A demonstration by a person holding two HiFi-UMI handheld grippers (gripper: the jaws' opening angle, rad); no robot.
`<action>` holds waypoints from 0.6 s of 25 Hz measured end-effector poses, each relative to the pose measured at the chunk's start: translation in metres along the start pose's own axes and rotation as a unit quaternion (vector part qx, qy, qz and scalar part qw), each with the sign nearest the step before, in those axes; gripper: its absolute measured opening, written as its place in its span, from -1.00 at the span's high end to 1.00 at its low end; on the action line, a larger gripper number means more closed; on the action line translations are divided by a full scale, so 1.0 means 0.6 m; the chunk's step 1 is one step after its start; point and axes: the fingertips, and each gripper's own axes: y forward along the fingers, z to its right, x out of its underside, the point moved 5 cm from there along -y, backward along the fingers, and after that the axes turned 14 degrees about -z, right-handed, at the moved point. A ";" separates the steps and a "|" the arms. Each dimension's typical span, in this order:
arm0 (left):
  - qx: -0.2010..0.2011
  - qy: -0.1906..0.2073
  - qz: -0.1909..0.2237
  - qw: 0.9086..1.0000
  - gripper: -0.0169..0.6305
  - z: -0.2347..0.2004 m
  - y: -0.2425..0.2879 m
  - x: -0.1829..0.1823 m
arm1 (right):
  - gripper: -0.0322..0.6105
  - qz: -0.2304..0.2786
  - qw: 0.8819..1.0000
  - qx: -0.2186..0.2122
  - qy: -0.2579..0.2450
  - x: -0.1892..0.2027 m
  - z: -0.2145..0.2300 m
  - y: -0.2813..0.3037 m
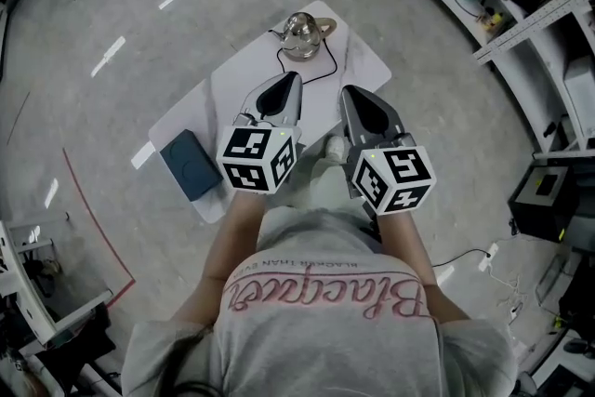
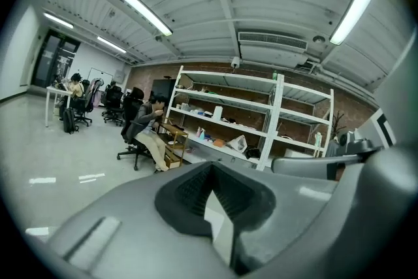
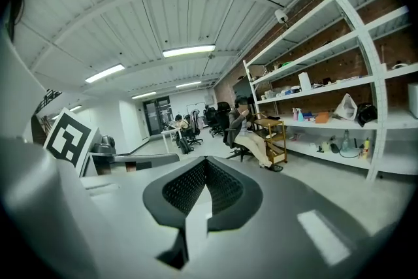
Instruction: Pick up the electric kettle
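Left gripper, right gripper: jaws together; electric kettle well ahead.

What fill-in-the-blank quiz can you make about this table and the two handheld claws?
The electric kettle stands at the ____ end of the white table, away from the person.
A dark case lies at the table's ____ edge in the head view.
The left gripper and the right gripper both hold ____.
Missing words: far; left; nothing.

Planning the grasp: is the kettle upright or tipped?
Upright: the electric kettle stands on the table, top facing up.
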 end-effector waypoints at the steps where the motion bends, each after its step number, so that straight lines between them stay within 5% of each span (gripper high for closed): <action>1: -0.006 -0.008 -0.001 1.000 0.93 -0.008 0.020 -0.010 | 0.84 -0.003 1.000 -0.003 0.000 -0.010 0.020 0.012; 15: -0.093 -0.072 0.001 0.993 0.93 -0.075 0.244 -0.117 | 0.83 -0.050 0.995 -0.077 -0.043 -0.146 0.218 0.178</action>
